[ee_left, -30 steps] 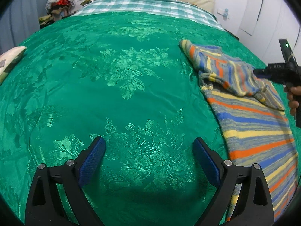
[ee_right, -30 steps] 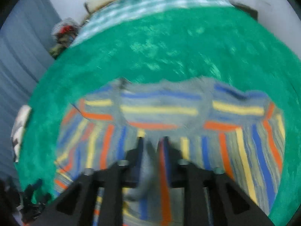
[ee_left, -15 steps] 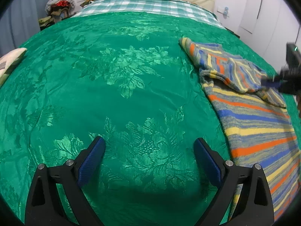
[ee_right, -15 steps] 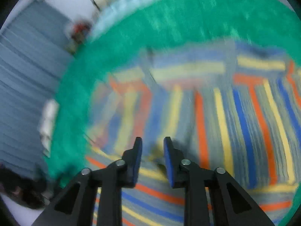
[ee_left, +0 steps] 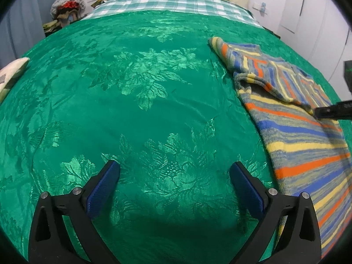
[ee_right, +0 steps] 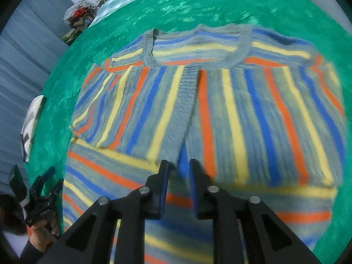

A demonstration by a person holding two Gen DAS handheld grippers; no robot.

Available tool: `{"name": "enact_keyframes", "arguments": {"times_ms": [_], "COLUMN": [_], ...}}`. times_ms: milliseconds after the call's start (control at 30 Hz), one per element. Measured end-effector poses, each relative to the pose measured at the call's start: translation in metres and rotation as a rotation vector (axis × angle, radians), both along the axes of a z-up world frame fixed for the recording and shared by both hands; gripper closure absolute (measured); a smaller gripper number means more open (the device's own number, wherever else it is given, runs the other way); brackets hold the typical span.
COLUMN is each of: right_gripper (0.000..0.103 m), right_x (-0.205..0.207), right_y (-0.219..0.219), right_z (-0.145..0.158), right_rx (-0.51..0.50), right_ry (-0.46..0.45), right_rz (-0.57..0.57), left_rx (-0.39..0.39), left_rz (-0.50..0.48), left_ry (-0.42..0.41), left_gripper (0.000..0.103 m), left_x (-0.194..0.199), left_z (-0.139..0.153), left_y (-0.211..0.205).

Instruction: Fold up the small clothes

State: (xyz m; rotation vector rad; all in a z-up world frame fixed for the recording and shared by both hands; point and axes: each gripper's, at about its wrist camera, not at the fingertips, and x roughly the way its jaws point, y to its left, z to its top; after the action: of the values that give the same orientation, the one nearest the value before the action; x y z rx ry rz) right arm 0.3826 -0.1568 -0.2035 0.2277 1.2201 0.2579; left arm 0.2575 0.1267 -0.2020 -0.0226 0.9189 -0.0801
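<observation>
Inspecting the striped sweater (ee_right: 220, 114) lying on the green bed (ee_left: 132, 101), both sleeves folded in, I hold the right gripper (ee_right: 178, 167) narrowly parted over it, apparently gripping nothing, the left gripper (ee_left: 173, 184) spread wide and empty; next fold should take hem squarely.

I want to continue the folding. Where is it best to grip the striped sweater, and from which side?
Probably the bottom hem of the striped sweater, the edge nearest the right gripper. Both sleeves already lie folded across the chest, so the hem is a free straight edge. Come from above, at the near side, and pinch it.
</observation>
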Motion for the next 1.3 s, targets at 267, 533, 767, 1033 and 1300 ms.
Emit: {"name": "enact_keyframes", "arguments": {"times_ms": [267,533,767,1033,1300], "right_gripper": [0.050,0.047,0.035,0.023,0.015], "right_x": [-0.135,-0.242,-0.243,-0.242,-0.237], "right_y": [-0.044,-0.146,-0.183,-0.168,-0.164], "right_z": [0.036,0.022,0.009,-0.002,-0.008], "right_rx": [-0.094,-0.248,-0.280,-0.338,-0.336], "right_ry": [-0.227,-0.291,-0.253,-0.244,-0.235], "right_rz": [-0.020,-0.382,-0.510,-0.486,-0.492], "left_rx": [-0.069,-0.007,0.063,0.086,0.085], "left_rz": [0.006,0.056,0.111,0.108,0.108], "left_ry": [-0.012,-0.067,0.019,0.025,0.024], "left_gripper": [0.002,0.002,0.000,0.000,0.000], "left_x": [-0.026,0.001,0.030,0.033,0.030], "left_z": [0.019,0.035,-0.005,-0.007,-0.007], "left_y": [0.001,-0.007,0.005,0.002,0.003]}}
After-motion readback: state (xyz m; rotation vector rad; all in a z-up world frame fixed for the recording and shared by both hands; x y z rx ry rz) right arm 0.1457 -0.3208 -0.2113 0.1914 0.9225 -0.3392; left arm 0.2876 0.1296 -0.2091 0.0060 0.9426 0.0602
